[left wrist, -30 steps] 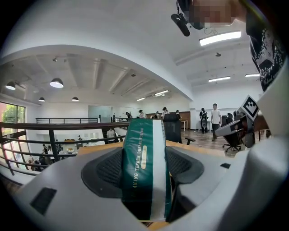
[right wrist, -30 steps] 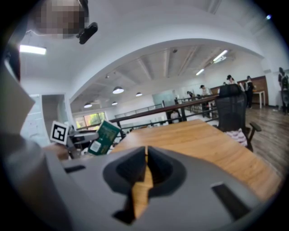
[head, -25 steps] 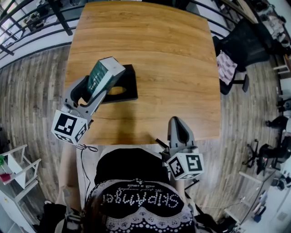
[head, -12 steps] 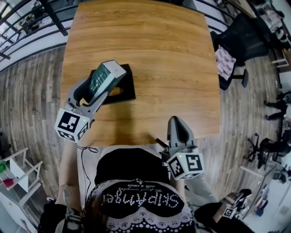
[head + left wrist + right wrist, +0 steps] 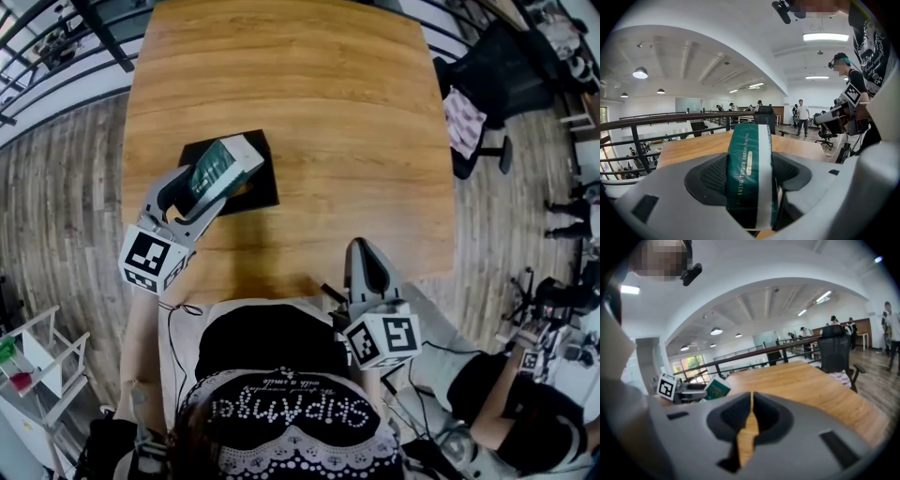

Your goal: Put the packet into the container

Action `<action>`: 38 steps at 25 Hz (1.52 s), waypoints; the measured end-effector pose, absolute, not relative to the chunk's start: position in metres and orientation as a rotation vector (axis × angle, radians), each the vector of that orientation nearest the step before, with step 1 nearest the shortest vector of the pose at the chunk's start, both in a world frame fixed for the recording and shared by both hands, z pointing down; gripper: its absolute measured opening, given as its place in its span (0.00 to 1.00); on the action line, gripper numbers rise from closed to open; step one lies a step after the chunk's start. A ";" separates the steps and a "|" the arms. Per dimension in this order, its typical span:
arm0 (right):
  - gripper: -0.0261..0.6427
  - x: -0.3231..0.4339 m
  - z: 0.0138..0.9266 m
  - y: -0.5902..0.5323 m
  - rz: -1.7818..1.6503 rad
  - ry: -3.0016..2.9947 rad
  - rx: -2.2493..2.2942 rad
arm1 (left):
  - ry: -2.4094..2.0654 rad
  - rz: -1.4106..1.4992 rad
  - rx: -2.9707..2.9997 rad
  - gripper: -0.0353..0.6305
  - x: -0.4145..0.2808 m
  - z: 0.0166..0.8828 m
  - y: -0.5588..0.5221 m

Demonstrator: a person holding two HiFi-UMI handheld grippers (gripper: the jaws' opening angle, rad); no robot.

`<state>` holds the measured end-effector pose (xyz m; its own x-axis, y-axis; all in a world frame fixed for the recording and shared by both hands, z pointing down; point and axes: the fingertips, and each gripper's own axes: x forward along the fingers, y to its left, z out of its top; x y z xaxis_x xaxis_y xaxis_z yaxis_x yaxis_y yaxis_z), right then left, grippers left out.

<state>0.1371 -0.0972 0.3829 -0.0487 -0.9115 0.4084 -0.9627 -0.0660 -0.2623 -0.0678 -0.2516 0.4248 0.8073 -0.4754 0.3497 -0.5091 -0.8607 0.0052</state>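
Now L tool (image 5: 208, 187) clamps green, white-striped packet (image 5: 749, 168) over black container (image 5: 265, 185); R tool (image 5: 751, 409) closed.

Left hand-held gripper (image 5: 202, 187) clamps packet (image 5: 228, 157); right (image 5: 366, 249) closed.

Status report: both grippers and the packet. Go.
Left gripper shut on packet. Right gripper shut, empty, at near table edge. Packet held tilted over black container, not released. Nothing blocking.

Glossy film packet (image 5: 750, 157) in matt grey plastic left gripper (image 5: 750, 180), textured black pads (image 5: 712, 174), matt black container (image 5: 263, 185) beneath, smooth wood-grain table (image 5: 356, 131).
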 end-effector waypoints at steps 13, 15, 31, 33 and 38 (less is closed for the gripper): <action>0.10 0.135 0.389 -0.098 0.761 -2.067 2.079 | -0.703 0.675 2.945 0.54 -0.065 0.453 -0.243; 0.10 0.136 0.389 -0.099 0.764 -2.064 2.079 | -0.683 0.697 2.955 0.54 -0.063 0.455 -0.244; 0.10 0.133 0.391 -0.106 0.771 -2.059 2.067 | -0.484 0.879 3.007 0.54 -0.058 0.484 -0.239; 0.10 0.132 0.390 -0.107 0.768 -2.059 2.067 | -0.454 0.910 3.008 0.54 -0.058 0.488 -0.239; 0.10 0.130 0.391 -0.107 0.768 -2.058 2.065 | -0.377 1.043 3.005 0.54 -0.059 0.507 -0.232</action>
<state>0.1296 -0.1068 0.3912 -0.0575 -0.8990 0.4342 -0.9636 -0.0638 -0.2598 -0.0594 -0.2319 0.5069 0.7604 -0.2407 0.6032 -0.2006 -0.9704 -0.1344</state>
